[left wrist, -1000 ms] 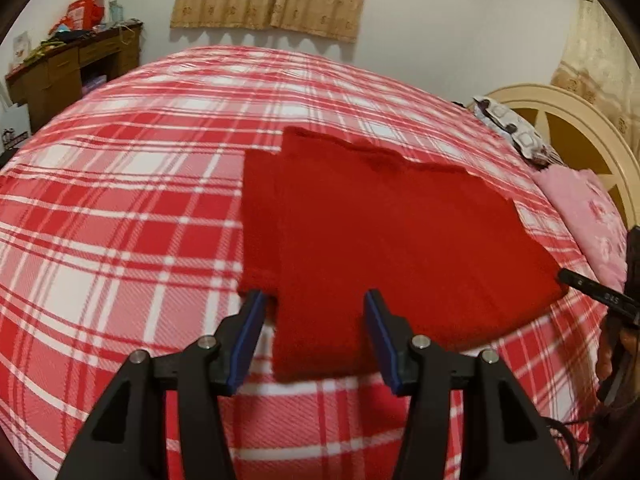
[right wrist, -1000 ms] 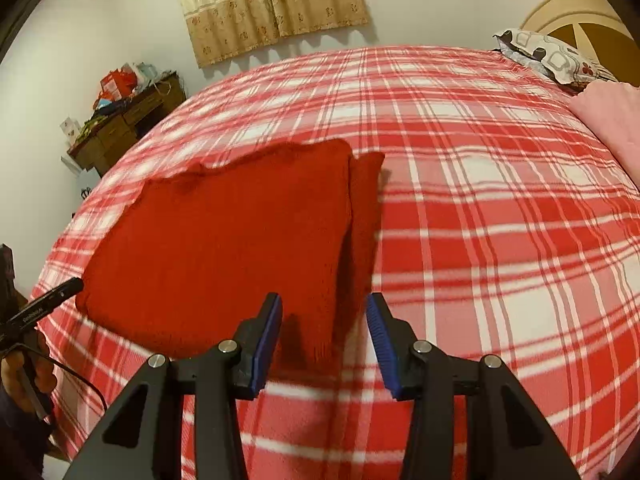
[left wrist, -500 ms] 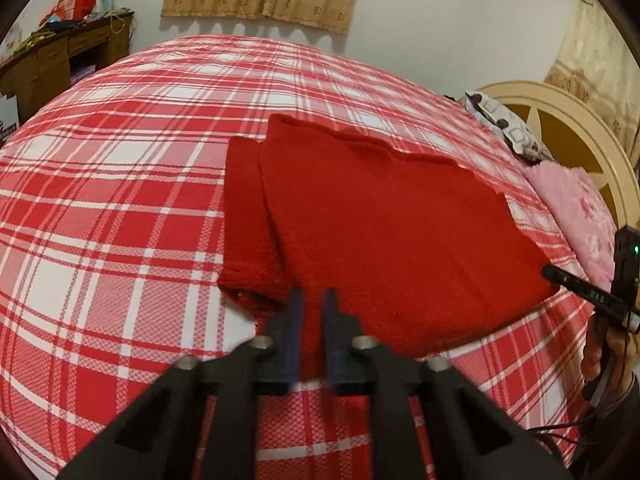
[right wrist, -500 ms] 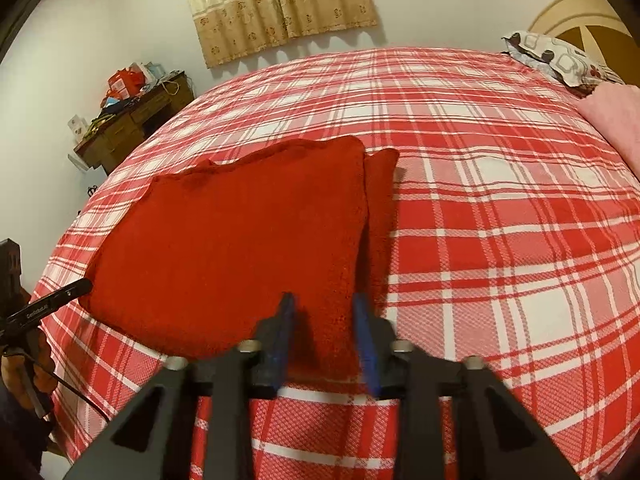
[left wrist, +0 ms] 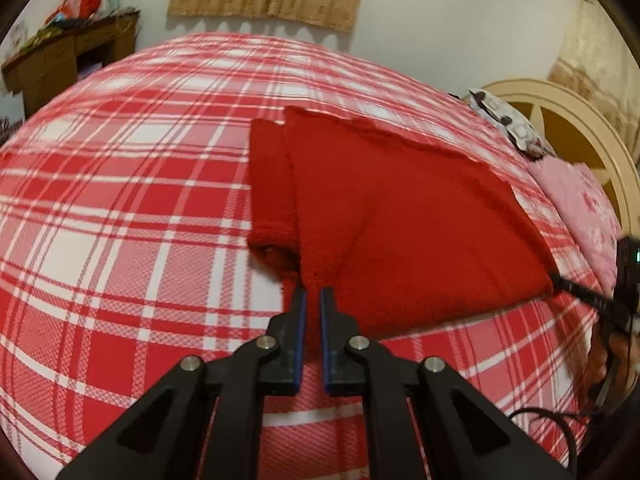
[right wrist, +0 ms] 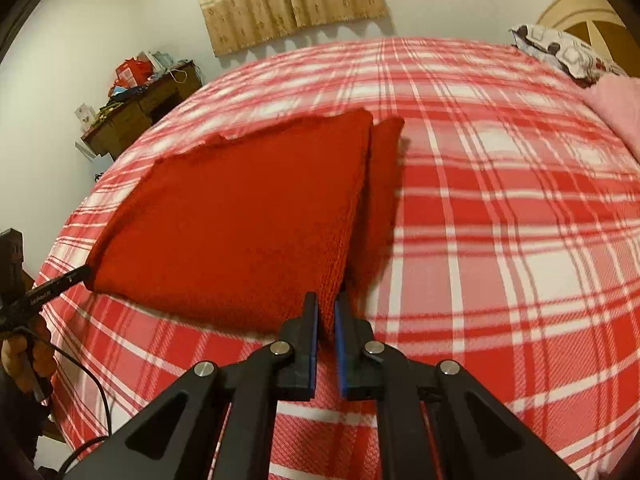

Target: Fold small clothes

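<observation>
Left tool [left wrist: 313,300] & right tool [right wrist: 326,312] each pinch red sweater [right wrist: 240,224] corner; plaid bedspread [right wrist: 500,240] beneath.

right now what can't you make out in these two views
- Left wrist view: the left hand-held gripper fingertips cover the red garment corner, so the pinch is unclear.
- Right wrist view: the right hand-held gripper hides its corner likewise.
- Both views: folded layers hide the garment type.

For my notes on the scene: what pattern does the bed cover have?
The bed cover is red-and-white plaid; the right wrist view shows it best.
</observation>
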`<state>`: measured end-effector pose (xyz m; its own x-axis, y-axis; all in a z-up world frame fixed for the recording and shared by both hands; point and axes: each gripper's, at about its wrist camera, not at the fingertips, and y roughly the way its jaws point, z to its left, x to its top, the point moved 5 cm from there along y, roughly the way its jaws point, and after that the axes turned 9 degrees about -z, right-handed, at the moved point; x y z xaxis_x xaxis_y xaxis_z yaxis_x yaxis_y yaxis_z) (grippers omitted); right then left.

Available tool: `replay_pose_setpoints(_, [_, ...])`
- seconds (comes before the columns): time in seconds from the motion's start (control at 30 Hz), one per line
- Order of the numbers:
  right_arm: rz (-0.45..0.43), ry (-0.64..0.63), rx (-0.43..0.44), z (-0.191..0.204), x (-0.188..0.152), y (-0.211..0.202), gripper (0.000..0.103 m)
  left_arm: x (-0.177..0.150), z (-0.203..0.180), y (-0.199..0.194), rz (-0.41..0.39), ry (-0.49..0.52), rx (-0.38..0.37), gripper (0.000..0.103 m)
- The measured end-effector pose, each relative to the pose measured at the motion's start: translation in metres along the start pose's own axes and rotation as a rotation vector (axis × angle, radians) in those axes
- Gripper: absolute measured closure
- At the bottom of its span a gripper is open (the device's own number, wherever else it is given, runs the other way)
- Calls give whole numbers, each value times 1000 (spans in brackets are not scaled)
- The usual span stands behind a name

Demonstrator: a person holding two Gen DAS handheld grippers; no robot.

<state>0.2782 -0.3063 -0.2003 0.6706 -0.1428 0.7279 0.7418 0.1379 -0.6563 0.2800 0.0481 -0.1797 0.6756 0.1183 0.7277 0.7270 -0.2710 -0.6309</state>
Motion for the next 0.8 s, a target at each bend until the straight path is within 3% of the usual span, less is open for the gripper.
replay_pose_setpoints(0.2, [22, 12, -30, -10, -10, -1, 97, -5, -6, -3, 6, 47, 12, 93])
replay_pose_setpoints(0.33, [36, -11, -42, -6, -12, -5, 97, -8, -4, -10, 5, 57, 29, 84])
replay_pose_setpoints(0.43, [13, -21, -75, -4, -7, -13, 96, -2, 0, -18, -18, 58, 63, 66])
replay_pose_setpoints(0.5, [-22, -32, -113, -3, 2, -20, 90, 3, 1, -24, -52, 65, 85, 56])
replay_pose_setpoints(0.57, [-85, -56, -135, 4, 16, -29, 73, 8, 1, -24, -70, 69, 95, 48])
replay_pose_setpoints(0.6, [-113, -55, -122, 9, 22, -32, 60, 11, 0, -23, -75, 67, 94, 48])
replay_pose_setpoints(0.63, [-133, -49, -87, 15, 28, -33, 57, 14, -1, -20, -75, 66, 93, 47])
replay_pose_setpoints(0.73, [-132, -65, 29, 38, 40, -18, 57, 20, -1, -10, -81, 54, 106, 38])
replay_pose_setpoints(0.8, [-123, -54, 75, 43, 42, -3, 57, 23, 0, -1, -85, 51, 131, 38])
